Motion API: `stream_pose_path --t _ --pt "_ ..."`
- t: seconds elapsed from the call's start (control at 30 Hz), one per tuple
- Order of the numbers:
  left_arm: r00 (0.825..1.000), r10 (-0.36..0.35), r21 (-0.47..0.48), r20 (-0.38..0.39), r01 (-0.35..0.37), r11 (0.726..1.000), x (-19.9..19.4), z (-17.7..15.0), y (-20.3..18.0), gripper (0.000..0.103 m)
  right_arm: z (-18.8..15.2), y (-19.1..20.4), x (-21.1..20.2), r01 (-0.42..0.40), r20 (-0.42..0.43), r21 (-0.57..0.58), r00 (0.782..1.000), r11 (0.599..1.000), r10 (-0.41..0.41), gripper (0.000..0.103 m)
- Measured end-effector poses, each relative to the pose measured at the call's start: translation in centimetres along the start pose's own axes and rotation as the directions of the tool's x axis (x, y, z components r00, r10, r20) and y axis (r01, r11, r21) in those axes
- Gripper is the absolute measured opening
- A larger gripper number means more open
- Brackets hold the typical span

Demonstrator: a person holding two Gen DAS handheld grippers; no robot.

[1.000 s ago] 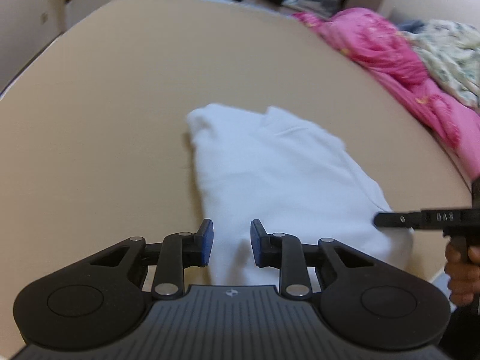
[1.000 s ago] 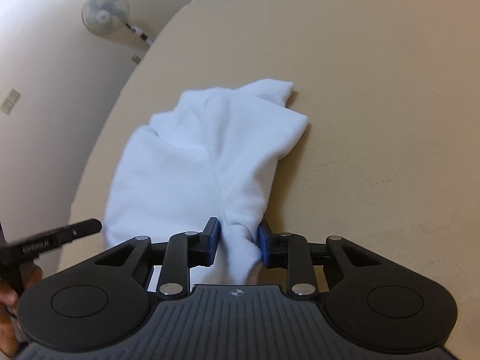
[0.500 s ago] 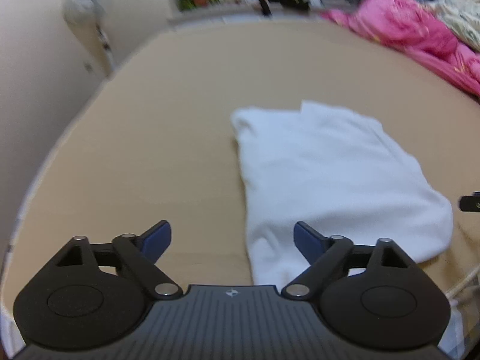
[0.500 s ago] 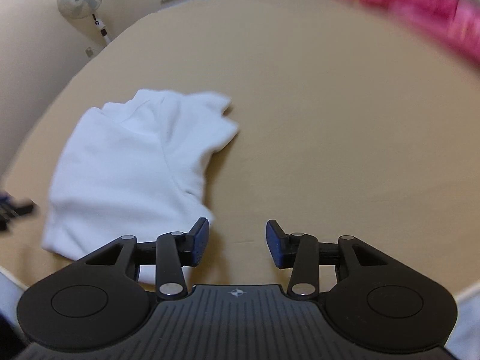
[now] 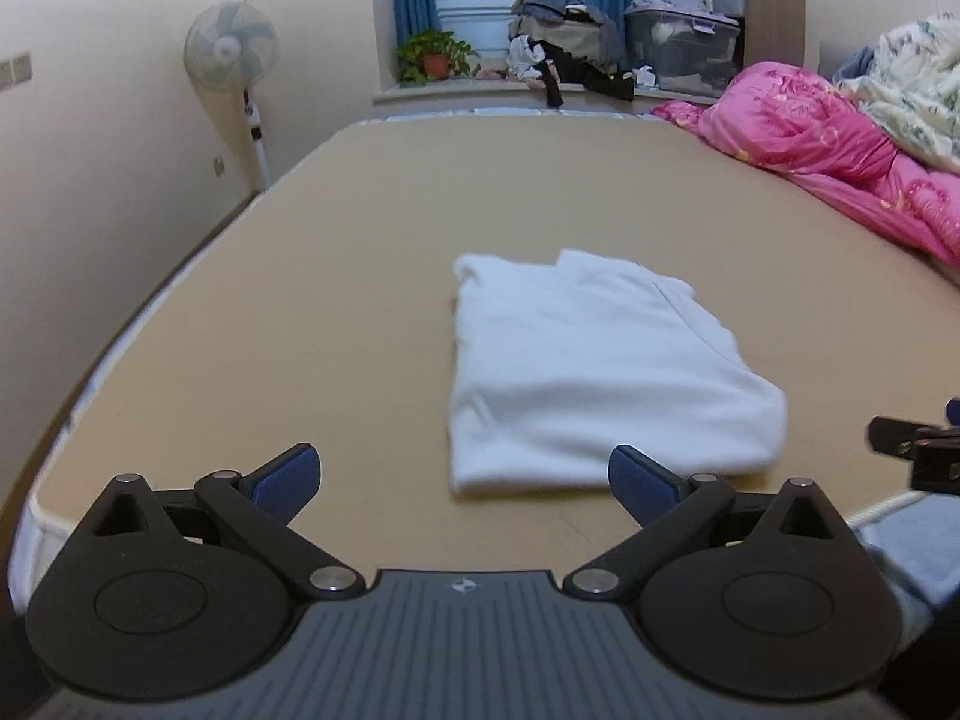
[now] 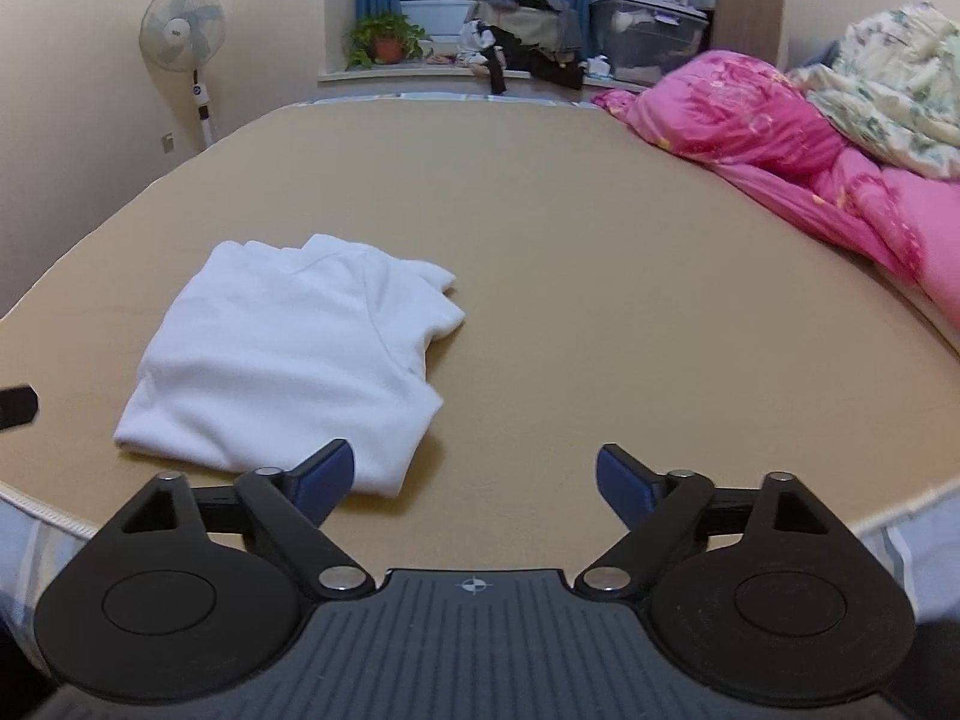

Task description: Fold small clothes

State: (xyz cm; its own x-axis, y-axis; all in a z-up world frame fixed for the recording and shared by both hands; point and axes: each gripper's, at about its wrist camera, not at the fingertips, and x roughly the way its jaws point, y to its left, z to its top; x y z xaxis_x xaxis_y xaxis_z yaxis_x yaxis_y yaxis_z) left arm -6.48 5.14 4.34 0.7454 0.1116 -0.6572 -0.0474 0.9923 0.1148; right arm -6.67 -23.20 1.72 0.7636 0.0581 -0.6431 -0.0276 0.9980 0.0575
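A white garment (image 5: 588,366) lies folded into a flat, roughly rectangular packet on the tan bed surface (image 5: 360,276); it also shows in the right wrist view (image 6: 294,354). My left gripper (image 5: 465,480) is open and empty, just short of the garment's near edge. My right gripper (image 6: 474,480) is open and empty, near the garment's near right corner, not touching it. A part of the right gripper (image 5: 912,444) shows at the right edge of the left wrist view.
A pink quilt (image 6: 798,162) and a floral blanket (image 6: 894,84) lie along the right side of the bed. A standing fan (image 5: 231,57) stands at the left wall. A potted plant (image 5: 435,57), piled clothes and a storage box (image 5: 681,45) sit on the far sill.
My right gripper let go of the garment and opened wide. My left gripper also opened. Both pulled back and tilted up, so the room is in view. The garment now lies flat.
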Motion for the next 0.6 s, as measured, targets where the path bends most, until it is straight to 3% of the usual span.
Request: stream_pose_path --t 0.23,0.3,0.4,0.6 --pt "1.0 0.007 -0.02 -0.009 -0.007 1.0 -0.8 -1.0 -1.3 0.103 -0.6 1.3 -1.9 -0.037 0.015 0.049 0.999 0.998 0.036 0.094" --pt "0.999 0.03 -0.03 -0.02 -0.031 0.999 0.0 -0.8 -1.2 0.103 -0.5 1.7 -1.7 -0.039 0.029 0.037 0.999 0.999 0.038 0.095" --pt "0.998 -0.006 -0.058 -0.058 0.002 0.998 1.6 -0.3 -0.9 0.103 -0.5 2.2 -0.9 -0.048 0.019 0.027 0.999 0.998 0.048 0.096" --pt "0.998 -0.004 -0.067 -0.056 0.0 0.998 2.8 0.3 -1.9 0.103 0.0 2.8 0.5 -0.057 0.024 0.016 0.998 0.998 0.057 0.096"
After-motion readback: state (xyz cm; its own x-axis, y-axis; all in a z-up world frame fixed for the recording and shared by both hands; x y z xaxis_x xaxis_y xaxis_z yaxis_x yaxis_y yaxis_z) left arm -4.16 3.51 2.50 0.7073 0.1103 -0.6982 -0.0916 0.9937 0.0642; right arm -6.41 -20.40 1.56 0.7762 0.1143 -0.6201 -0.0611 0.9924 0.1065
